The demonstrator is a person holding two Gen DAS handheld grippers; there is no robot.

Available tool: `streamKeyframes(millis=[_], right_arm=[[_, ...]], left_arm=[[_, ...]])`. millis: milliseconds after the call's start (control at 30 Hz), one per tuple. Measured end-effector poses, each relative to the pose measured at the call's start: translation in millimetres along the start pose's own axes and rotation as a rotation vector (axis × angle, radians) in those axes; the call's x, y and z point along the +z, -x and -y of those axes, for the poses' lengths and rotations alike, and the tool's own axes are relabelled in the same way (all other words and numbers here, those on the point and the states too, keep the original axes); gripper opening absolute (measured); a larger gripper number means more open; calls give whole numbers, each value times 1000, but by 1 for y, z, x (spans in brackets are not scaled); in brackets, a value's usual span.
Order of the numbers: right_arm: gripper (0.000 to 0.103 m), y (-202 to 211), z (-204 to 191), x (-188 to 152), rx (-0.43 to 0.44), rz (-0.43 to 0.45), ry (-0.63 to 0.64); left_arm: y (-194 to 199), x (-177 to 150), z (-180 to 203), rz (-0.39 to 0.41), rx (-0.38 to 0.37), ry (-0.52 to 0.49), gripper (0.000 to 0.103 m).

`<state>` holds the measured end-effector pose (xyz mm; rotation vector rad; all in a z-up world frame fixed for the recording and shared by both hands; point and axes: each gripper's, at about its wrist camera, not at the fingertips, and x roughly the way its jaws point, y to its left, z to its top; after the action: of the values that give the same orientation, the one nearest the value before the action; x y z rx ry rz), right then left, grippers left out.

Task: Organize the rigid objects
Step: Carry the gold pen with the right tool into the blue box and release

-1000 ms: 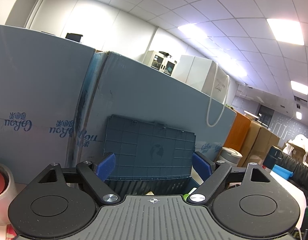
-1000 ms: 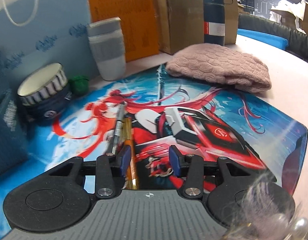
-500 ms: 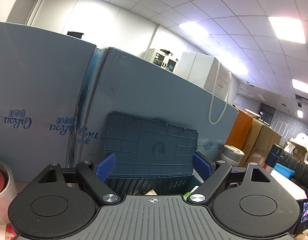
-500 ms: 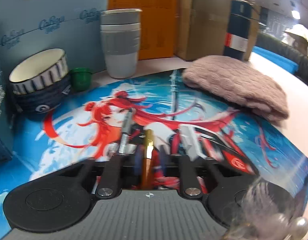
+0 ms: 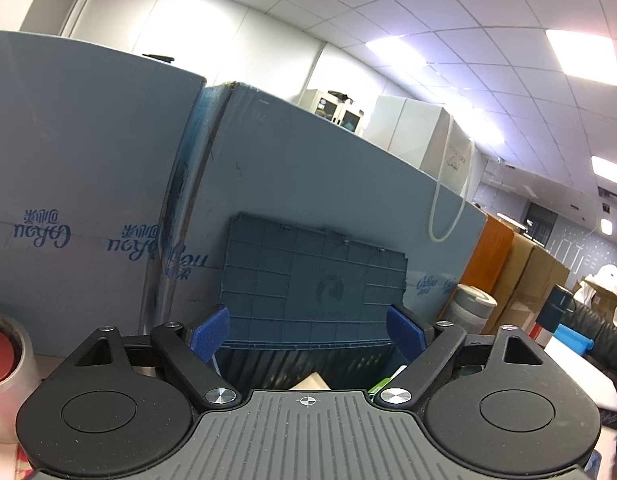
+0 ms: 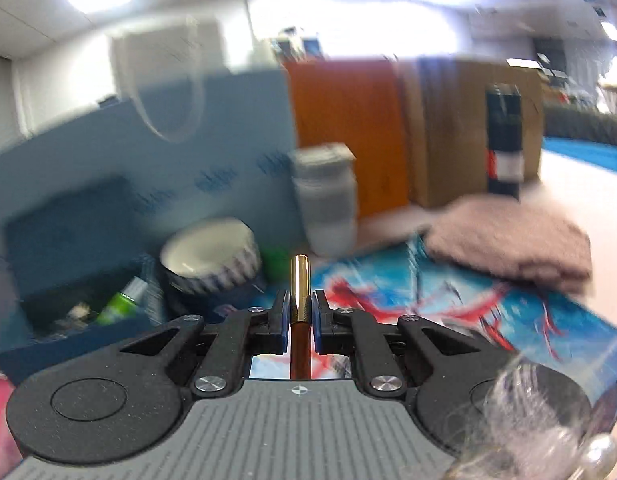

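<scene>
My right gripper is shut on a gold and brown pen, lifted above the printed anime mat, its gold end pointing forward. A dark blue storage box with its lid up stands at the left, with a green item inside. My left gripper is open and empty, just in front of the same box, whose raised lid fills the gap between the fingers.
A patterned bowl, a small green cup, a grey cup, a pink knitted cloth and a dark flask stand around the mat. Blue bags and cartons back the table. A tape roll sits left.
My right gripper closed on the gold pen lying on the mat and lifted it, swinging up and toward the box. My left gripper stayed open, tilting slightly.
</scene>
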<state>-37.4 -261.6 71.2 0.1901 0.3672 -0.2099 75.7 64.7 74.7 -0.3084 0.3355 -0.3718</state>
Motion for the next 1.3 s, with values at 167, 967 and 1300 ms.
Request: streamKeyframes(millis=[167, 967, 1300], right_arm=[[11, 4, -33, 24, 158, 82, -28], [11, -81, -180, -42, 599, 302, 780], [17, -67, -182, -52, 682, 222, 823]], left_arm=[[3, 1, -7, 4, -7, 27, 93], [-3, 1, -27, -7, 33, 84, 94], [-2, 2, -26, -3, 25, 85, 94]])
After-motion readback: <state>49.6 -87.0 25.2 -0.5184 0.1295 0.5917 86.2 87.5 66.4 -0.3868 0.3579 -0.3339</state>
